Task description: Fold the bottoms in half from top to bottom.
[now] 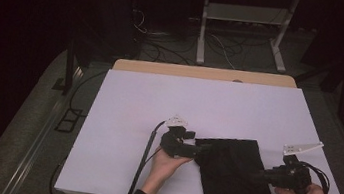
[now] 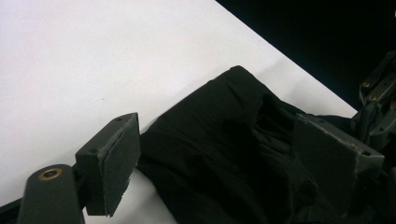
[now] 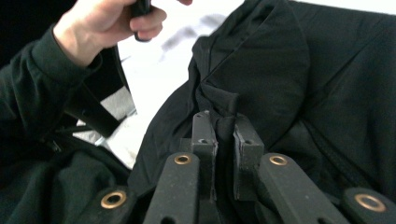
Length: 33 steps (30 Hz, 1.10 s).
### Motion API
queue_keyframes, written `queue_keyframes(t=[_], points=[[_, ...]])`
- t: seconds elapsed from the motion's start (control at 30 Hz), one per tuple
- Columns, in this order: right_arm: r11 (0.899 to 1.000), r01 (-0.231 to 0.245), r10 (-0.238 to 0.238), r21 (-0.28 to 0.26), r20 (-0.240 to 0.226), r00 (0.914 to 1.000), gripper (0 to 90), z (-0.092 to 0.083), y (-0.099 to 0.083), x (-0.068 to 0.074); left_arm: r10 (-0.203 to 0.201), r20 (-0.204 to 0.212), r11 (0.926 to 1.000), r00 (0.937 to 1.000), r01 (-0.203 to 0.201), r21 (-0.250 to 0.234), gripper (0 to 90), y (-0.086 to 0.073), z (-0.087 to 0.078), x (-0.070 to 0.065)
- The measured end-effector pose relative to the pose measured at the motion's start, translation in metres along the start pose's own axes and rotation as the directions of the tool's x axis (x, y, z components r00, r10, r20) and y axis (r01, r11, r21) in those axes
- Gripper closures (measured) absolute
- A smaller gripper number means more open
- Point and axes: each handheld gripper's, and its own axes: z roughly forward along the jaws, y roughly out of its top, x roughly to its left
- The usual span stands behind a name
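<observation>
On the white table (image 1: 159, 105), seen from the high view, a black cloth (image 1: 234, 181) lies toward five o'clock, running off the near edge. My left gripper (image 1: 199, 148) meets its corner from nine o'clock; my right gripper (image 1: 256, 174) comes in from three o'clock.

In the left gripper view, my jaws stand wide apart, one pad at eight o'clock and one at four, with the cloth (image 2: 224, 140) lying loose between them.

In the right gripper view, my jaws are pinched tight on a bunched fold of the cloth (image 3: 280, 70) at centre; my left hand (image 3: 107, 28) sits at eleven o'clock.
</observation>
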Motion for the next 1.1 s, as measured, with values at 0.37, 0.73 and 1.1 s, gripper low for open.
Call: queue_keyframes(t=[0.37,0.73,1.1], points=[[0.992,-0.019,0.020,0.124,-0.007,0.9998,75.0,0.007,-0.011,-0.002,-0.001,-0.001,1.0000,1.0000,0.001,-0.008,15.0,0.000,-0.001,0.000],[0.983,-0.007,0.005,0.184,0.015,0.9999,68.2,0.007,-0.021,-0.003,0.012,-0.004,0.9999,0.9999,-0.011,0.007,14.8,-0.001,0.001,-0.001],[0.991,0.029,-0.031,0.130,0.014,0.9994,40.6,-0.009,-0.007,0.006,0.014,-0.006,0.9999,0.9999,-0.014,0.006,14.7,-0.001,0.001,0.000]])
